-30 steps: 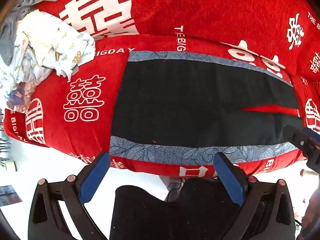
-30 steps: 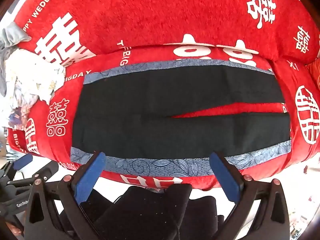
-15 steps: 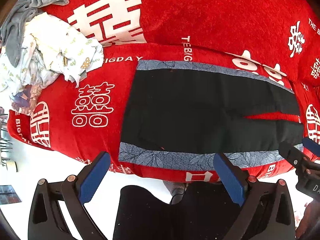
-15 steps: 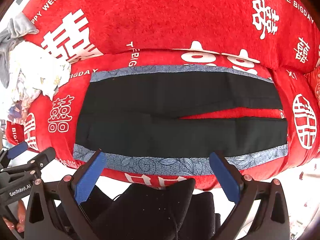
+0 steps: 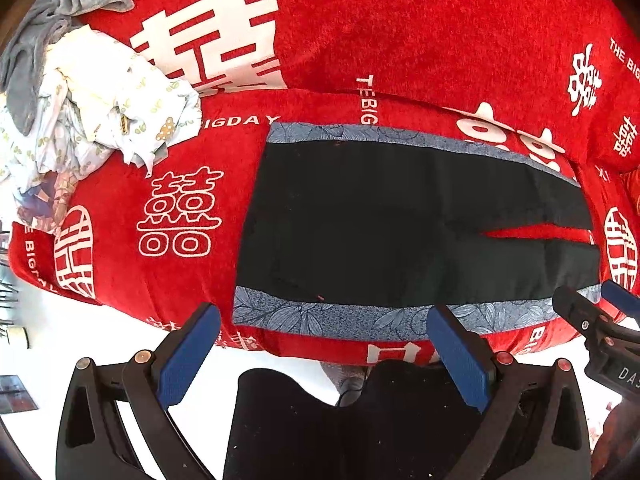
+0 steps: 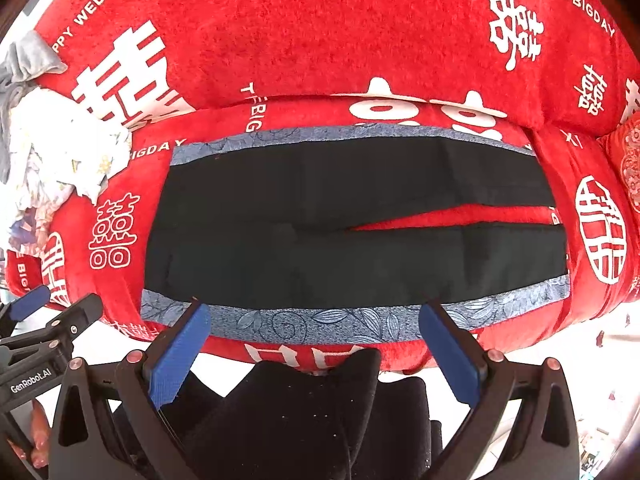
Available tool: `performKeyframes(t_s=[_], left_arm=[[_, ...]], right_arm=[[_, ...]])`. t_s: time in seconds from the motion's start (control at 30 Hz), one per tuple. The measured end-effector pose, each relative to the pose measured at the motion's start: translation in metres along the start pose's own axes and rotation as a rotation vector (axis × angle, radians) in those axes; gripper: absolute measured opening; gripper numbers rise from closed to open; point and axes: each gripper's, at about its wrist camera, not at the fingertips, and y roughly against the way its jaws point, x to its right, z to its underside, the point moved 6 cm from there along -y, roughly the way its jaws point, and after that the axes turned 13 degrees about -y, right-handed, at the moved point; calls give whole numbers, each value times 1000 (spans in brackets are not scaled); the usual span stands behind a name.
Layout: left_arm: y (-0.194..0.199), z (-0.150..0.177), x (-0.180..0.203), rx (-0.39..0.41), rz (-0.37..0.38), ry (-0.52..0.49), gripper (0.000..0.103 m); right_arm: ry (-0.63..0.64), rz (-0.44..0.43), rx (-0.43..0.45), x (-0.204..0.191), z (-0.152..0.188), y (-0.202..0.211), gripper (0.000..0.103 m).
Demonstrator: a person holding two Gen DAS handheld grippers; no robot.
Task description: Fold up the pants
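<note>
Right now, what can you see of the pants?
The pants are black, matte woven-looking cloth with a blue-grey leaf-patterned stripe along each outer side. They lie flat and unfolded across the red sofa cover, waist at left, legs running right with a narrow red gap between them. Neither gripper touches them.

I bring both wide-open grippers nearer the black pants [image 5: 400, 224] on the sofa: the left gripper [image 5: 332, 356] drifts rightward, the right gripper [image 6: 316, 352] edges over the near floral stripe.
</note>
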Motion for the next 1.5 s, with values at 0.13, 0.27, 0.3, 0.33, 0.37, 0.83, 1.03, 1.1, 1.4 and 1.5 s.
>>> performKeyframes(t_s=[0.13, 0.27, 0.3, 0.33, 0.37, 0.83, 1.03, 1.1, 1.4, 1.5], left_arm=[[1, 1, -2, 8, 5, 7, 103], [1, 1, -4, 15, 9, 12, 103], [1, 1, -4, 15, 10, 13, 103], [1, 1, -5, 15, 12, 15, 103], [1, 1, -6, 15, 13, 17, 103], [-2, 4, -12, 10, 8, 22, 103], [-7, 6, -16, -7, -7, 35, 103], [-9, 7, -17, -17, -7, 40, 103], [-22, 7, -14, -60, -13, 47, 103], [-27, 6, -10, -77, -12, 31, 103]], right_arm=[[4, 8, -4, -3, 2, 0, 103], [7, 14, -1, -6, 1, 0, 103], [9, 17, 1, -7, 1, 0, 103], [10, 19, 2, -7, 2, 0, 103], [10, 20, 1, -7, 2, 0, 103], [10, 29, -6, -12, 4, -3, 103], [14, 23, -20, -14, 0, -7, 103], [16, 23, -25, -13, -1, -9, 103], [-10, 27, -23, 0, -7, -12, 103], [-31, 33, -26, 6, -8, -13, 103]])
